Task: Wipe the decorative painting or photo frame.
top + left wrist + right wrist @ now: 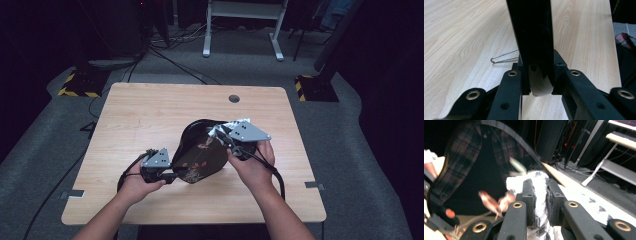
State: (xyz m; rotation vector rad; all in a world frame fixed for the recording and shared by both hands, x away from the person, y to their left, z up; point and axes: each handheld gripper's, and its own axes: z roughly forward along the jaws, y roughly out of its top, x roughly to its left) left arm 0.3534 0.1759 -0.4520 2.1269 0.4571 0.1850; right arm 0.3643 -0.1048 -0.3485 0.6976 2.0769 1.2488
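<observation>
Dim floor and cables surround the pale wooden table, where a glossy black plate with a reddish pattern is held tilted on edge near the middle of the front edge. Nothing I can see lies in it. The left gripper has its jaws clamped on the plate's near rim. The right gripper pinches a white patterned cloth against the plate's face. A thin wire loop lies on the tabletop beyond.
</observation>
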